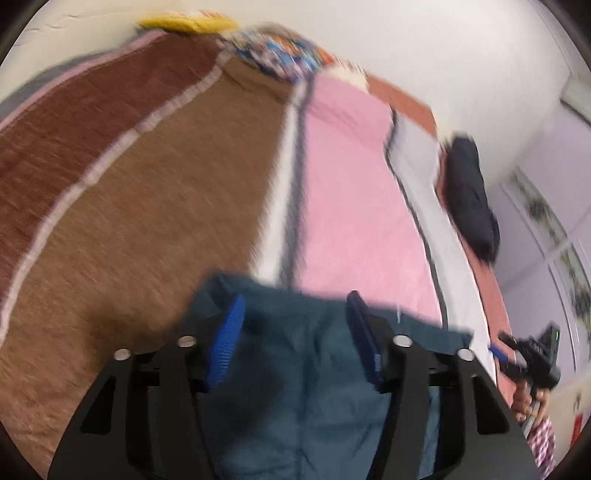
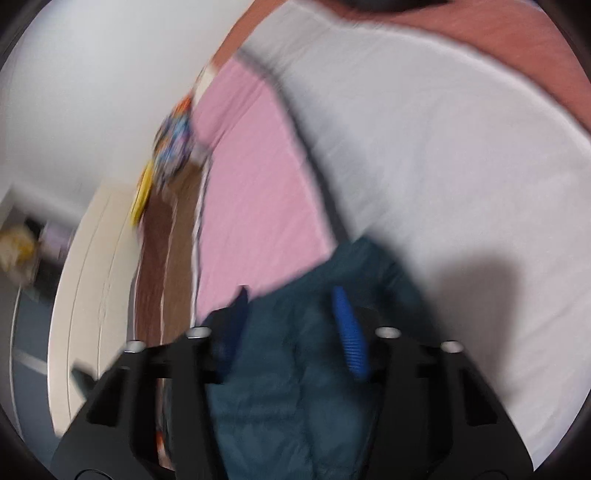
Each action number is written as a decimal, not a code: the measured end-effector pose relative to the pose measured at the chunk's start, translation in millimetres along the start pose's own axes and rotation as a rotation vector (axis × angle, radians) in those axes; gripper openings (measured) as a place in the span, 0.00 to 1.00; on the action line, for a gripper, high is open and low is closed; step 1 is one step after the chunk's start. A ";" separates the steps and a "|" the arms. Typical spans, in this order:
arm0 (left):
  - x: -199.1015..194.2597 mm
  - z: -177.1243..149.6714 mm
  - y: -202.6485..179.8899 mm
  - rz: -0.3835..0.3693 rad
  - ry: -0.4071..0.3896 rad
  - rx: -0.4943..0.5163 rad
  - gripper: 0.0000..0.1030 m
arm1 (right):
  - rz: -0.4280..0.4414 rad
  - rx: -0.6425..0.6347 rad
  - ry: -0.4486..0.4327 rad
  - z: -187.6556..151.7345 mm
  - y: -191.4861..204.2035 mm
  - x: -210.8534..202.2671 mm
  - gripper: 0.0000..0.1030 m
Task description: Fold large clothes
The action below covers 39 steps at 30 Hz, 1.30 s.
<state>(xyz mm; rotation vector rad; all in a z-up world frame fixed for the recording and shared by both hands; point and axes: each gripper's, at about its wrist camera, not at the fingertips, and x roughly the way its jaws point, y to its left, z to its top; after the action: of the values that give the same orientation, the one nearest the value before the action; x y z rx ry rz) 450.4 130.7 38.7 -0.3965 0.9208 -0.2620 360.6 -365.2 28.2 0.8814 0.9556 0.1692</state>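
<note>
A dark teal garment (image 1: pixel 314 354) lies on the bed, its edge under both grippers. My left gripper (image 1: pixel 295 306) hangs just above it with its blue pads wide apart and teal cloth showing between them. My right gripper (image 2: pixel 291 299) is also spread wide over the same garment (image 2: pixel 295 362) near its right edge. The right gripper shows in the left wrist view (image 1: pixel 528 358) at the far right, held by a hand. Both views are blurred by motion.
The bed has a brown blanket (image 1: pixel 155 192), a pink sheet (image 1: pixel 351 192) and a white sheet (image 2: pixel 424 129). A dark bundle (image 1: pixel 469 195) lies at the bed's right side. A patterned pillow (image 1: pixel 280 51) and a yellow item (image 1: pixel 188 23) lie at the far end. A white wardrobe (image 2: pixel 92 280) stands at the left.
</note>
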 end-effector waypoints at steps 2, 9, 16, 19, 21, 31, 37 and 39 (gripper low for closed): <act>23.8 -16.0 -13.2 -0.035 0.064 0.029 0.47 | 0.059 -0.056 0.089 -14.9 16.2 23.6 0.27; 90.1 -51.1 -34.6 0.099 0.190 0.119 0.46 | -0.108 -0.227 0.263 -46.9 56.0 116.1 0.18; 90.1 -42.6 -35.3 0.140 0.168 0.064 0.46 | -0.149 -0.131 0.248 -25.3 38.2 134.9 0.00; 64.7 -46.5 -31.4 0.091 0.144 0.045 0.48 | -0.119 -0.141 0.216 -31.6 44.8 107.4 0.06; 32.7 -51.9 -23.9 0.053 0.125 0.024 0.58 | -0.086 -0.170 0.185 -42.9 41.6 72.1 0.09; -106.1 -120.8 42.6 0.151 -0.001 -0.058 0.63 | -0.202 -0.209 -0.016 -144.6 -10.3 -93.3 0.38; -118.1 -176.3 78.3 0.140 0.033 -0.232 0.63 | -0.196 -0.052 -0.010 -198.6 -49.6 -125.7 0.59; -110.3 -187.0 82.7 0.137 0.040 -0.261 0.63 | -0.174 0.017 0.012 -208.8 -61.1 -125.9 0.68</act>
<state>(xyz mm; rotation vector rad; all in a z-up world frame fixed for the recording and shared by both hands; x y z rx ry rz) 238.6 206.3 -19.7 -0.5675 1.0206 -0.0229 110.8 -345.5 8.5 0.8094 1.0406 0.0174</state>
